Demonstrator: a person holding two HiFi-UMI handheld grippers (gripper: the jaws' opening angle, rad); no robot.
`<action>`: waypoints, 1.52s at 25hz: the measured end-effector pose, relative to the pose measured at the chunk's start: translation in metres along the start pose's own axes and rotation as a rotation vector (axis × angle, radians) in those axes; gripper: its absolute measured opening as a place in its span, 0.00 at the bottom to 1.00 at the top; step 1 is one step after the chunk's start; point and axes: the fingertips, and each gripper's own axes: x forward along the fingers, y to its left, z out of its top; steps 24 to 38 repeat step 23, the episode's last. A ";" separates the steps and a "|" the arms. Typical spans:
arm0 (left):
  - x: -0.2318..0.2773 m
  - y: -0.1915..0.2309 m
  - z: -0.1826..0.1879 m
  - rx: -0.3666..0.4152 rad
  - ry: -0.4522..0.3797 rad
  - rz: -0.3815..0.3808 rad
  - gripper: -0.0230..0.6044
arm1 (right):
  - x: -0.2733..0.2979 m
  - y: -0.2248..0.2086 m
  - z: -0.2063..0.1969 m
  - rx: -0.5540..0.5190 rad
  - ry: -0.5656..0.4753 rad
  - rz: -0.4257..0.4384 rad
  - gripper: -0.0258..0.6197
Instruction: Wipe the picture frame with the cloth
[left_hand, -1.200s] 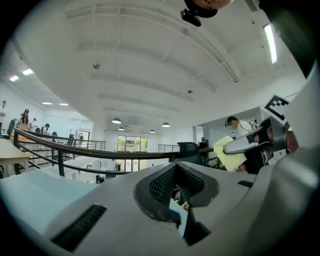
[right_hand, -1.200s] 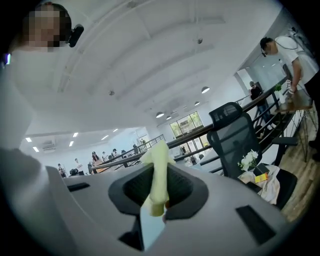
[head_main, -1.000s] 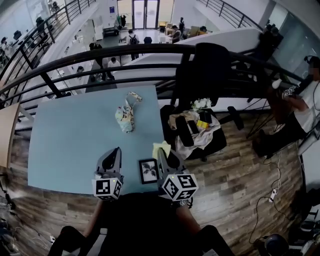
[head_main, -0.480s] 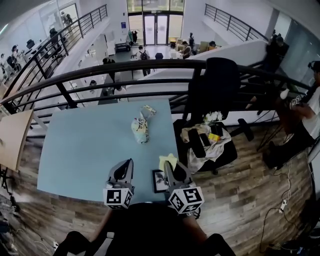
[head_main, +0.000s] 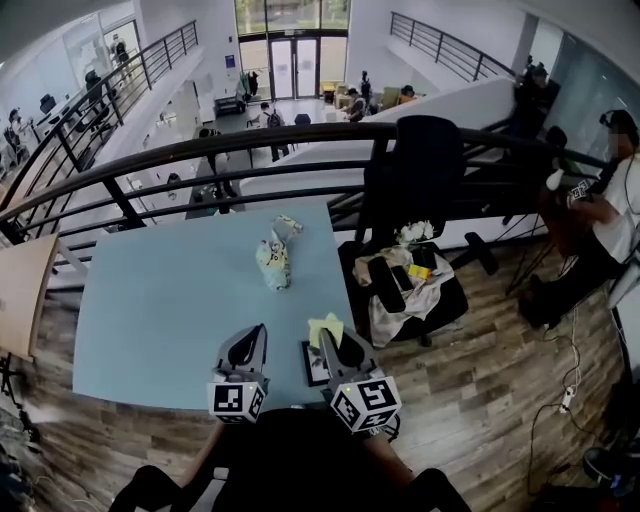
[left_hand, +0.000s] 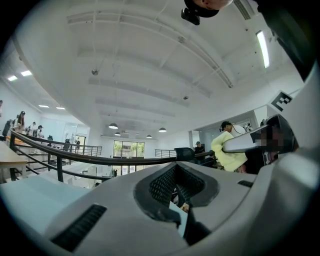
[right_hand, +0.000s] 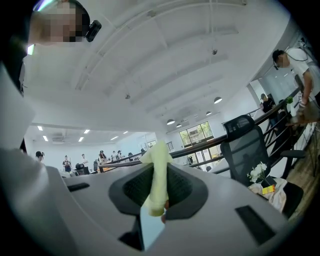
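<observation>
Two grippers hover at the near edge of the table (head_main: 150, 300): the right gripper (head_main: 334, 345) has its jaws clamped on the cloth (head_main: 325, 329), the left gripper (head_main: 250, 340) has its jaws together on nothing. Between them the frame (head_main: 312, 365) lies flat; a crumpled bundle (head_main: 272, 262) sits farther back, well apart, and a cluttered chair (head_main: 410, 285) stands beside the table

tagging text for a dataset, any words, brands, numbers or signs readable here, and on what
No text here can be read.
Left black-and-white marker cube and right marker cube: square patterns, no letters.
Crumpled printed wrapper on the light blue table: print too blurred.
</observation>
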 end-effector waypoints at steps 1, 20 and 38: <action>0.000 -0.001 0.000 0.000 -0.001 -0.004 0.03 | 0.000 0.000 0.000 -0.001 -0.002 -0.003 0.13; 0.001 -0.002 -0.003 -0.010 -0.004 -0.011 0.03 | 0.005 0.004 -0.005 -0.032 0.017 0.004 0.13; 0.002 -0.004 -0.006 -0.012 0.002 -0.014 0.03 | 0.005 0.003 -0.007 -0.034 0.022 0.007 0.13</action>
